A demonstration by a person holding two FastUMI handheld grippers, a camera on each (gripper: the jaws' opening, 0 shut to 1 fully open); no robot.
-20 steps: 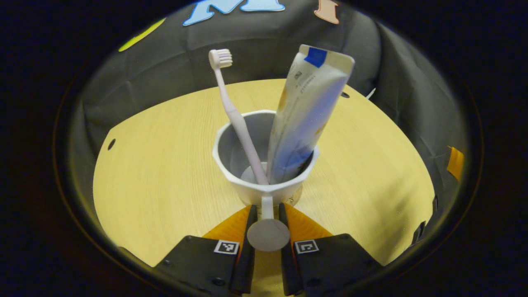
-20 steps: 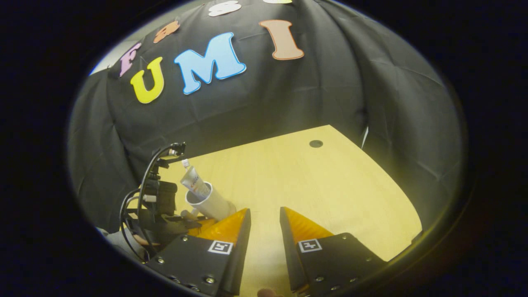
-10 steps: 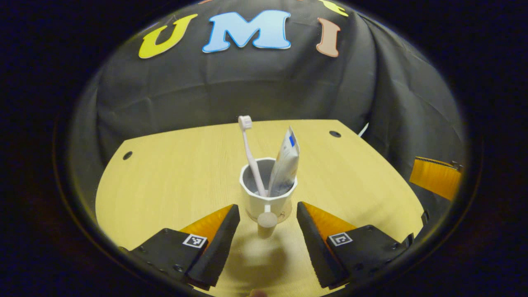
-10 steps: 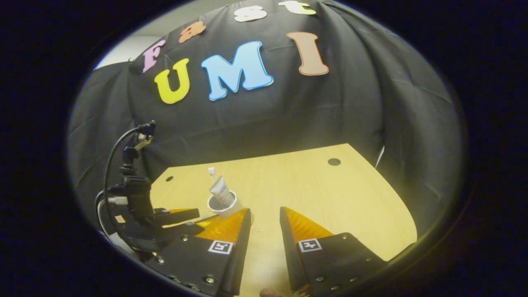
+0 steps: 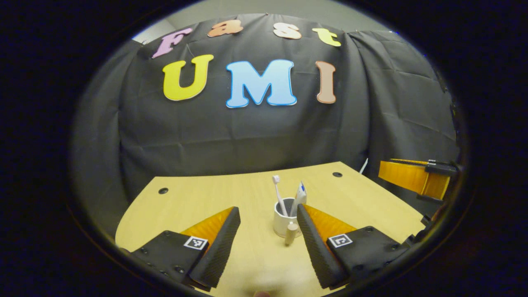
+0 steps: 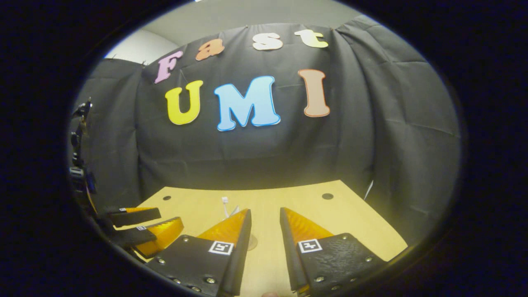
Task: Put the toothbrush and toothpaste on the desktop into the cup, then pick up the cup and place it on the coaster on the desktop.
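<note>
Your left tool [image 5: 268,231] hangs above the near part of the desk [image 5: 198,202] with its two fingers spread wide apart and nothing between them. Beyond the gap, a little right of its middle, the white cup [image 5: 284,220] stands upright on the desk. Its handle, a stalk ending in a round knob, points toward you. The cup is apart from both fingers, though the right finger's tip sits just beside it in the left gripper view.

The toothbrush [image 5: 279,193] stands in the cup, head up, leaning slightly left. The toothpaste [image 5: 300,197] stands in the cup beside it on the right, its flat crimped end upward. The coaster cannot be made out under the cup from the left gripper view. In the right gripper view a pale round disc [image 6: 251,242] shows on the desk in the gap between that tool's fingers; whether this is the coaster cannot be told.

Your right tool [image 6: 265,218] is held over the near edge of the desk, fingers a narrow gap apart and holding nothing. In the right gripper view the toothbrush head [image 6: 225,201] peeks above the left finger, and the cup itself is hidden behind that finger. Your left tool [image 6: 140,225] appears at the far left of that view, fingers parted. In the left gripper view one finger of your right tool [image 5: 412,175] shows at the right edge, well apart from the cup.
</note>
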